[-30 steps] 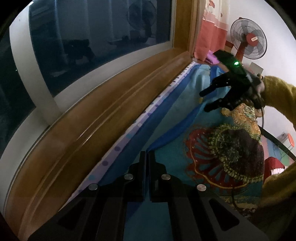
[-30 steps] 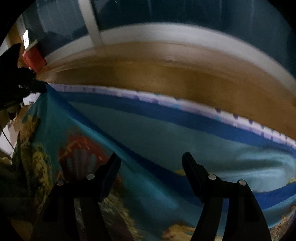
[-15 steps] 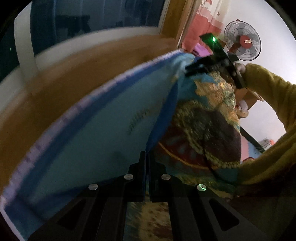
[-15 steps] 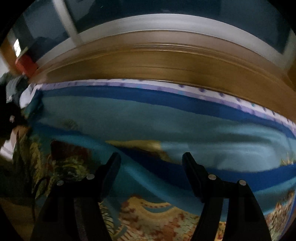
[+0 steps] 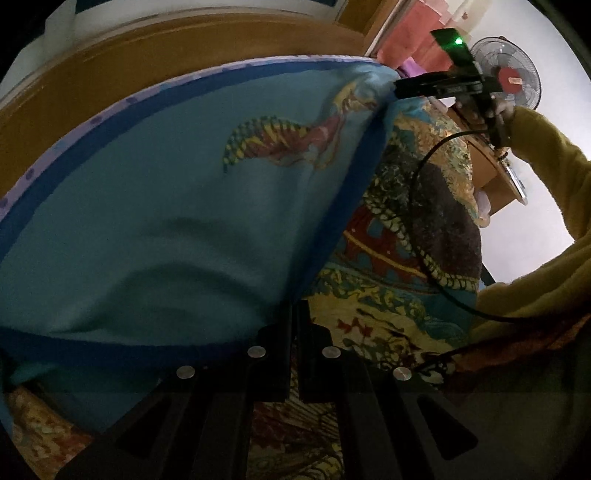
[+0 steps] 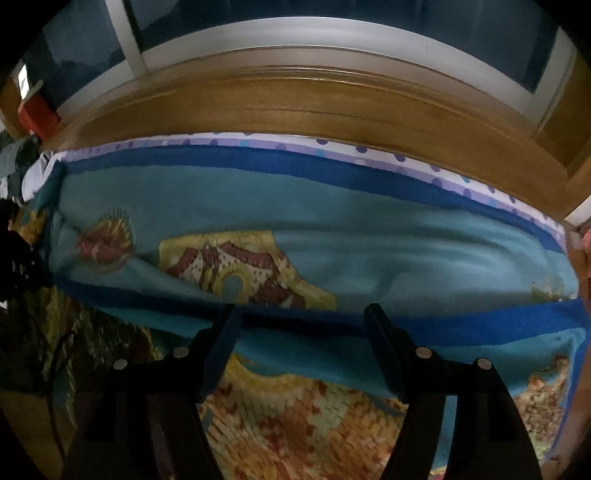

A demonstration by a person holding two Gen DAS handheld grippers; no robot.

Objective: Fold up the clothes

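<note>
A large cloth (image 5: pixel 166 206) with a teal back, a blue hem and a yellow-red patterned face (image 5: pixel 399 266) lies on a bed. My left gripper (image 5: pixel 295 314) is shut on the blue hem, holding a fold raised so the teal back faces the camera. In the left wrist view my right gripper (image 5: pixel 402 88) is at the far corner of that raised fold, held by a hand in a yellow sleeve (image 5: pixel 546 173). In its own view the right gripper (image 6: pixel 301 321) stands open. The blue hem (image 6: pixel 461 325) runs across just beyond its fingertips, over the cloth (image 6: pixel 369 240).
A wooden sill (image 6: pixel 314 110) and dark window (image 6: pixel 332 14) run along the bed's far side, with a purple-dotted sheet edge (image 6: pixel 436 170) below. A fan (image 5: pixel 506 70), pink curtain (image 5: pixel 410 33) and wooden desk (image 5: pixel 491 173) stand beyond. A black cable (image 5: pixel 417 221) hangs over the cloth.
My left gripper has lifted the hem up and over, so the teal back now fills its view. The right gripper has stayed open and come level with the raised fold's far corner.
</note>
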